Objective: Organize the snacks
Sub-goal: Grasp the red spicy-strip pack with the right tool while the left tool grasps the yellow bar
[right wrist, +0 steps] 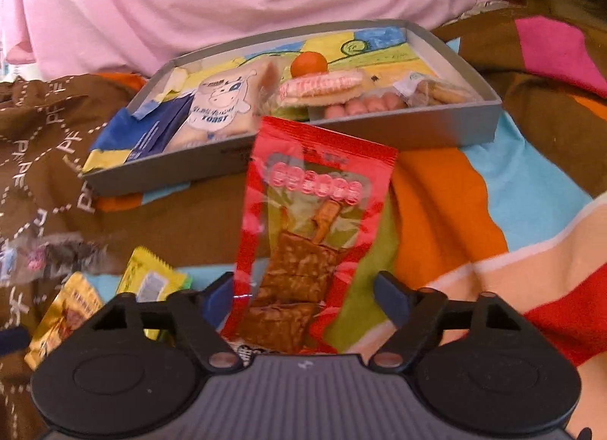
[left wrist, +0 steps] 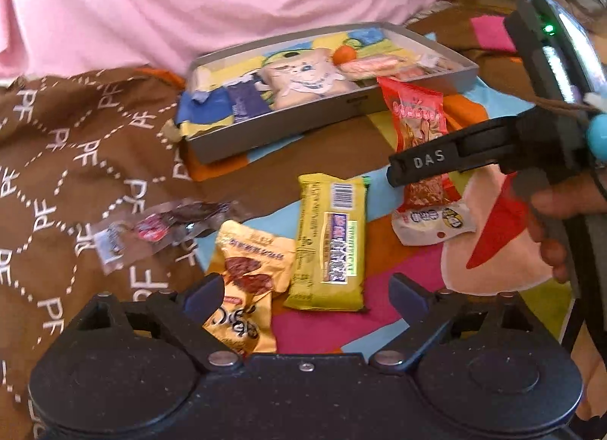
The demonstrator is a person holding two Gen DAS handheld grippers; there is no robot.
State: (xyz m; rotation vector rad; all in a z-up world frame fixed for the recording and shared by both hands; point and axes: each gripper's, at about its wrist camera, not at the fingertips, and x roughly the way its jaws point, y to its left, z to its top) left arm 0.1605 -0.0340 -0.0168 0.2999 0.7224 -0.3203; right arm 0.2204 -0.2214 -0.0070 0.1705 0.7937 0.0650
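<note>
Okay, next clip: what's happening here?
A person is sorting snack packets into a grey tray on a patterned blanket. The right claw is open around a red packet, which reaches toward the tray. The left claw hovers open over a yellow bar and a gold packet.

Red snack packet (right wrist: 315,235) stands tilted before the grey tray (right wrist: 379,132) holding other snacks

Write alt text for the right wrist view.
A red snack packet showing brown pieces through its clear window lies between the open right gripper fingers, pointing toward a grey tray of snacks on a colourful blanket. Yellow wrappers lie at lower left.
</note>
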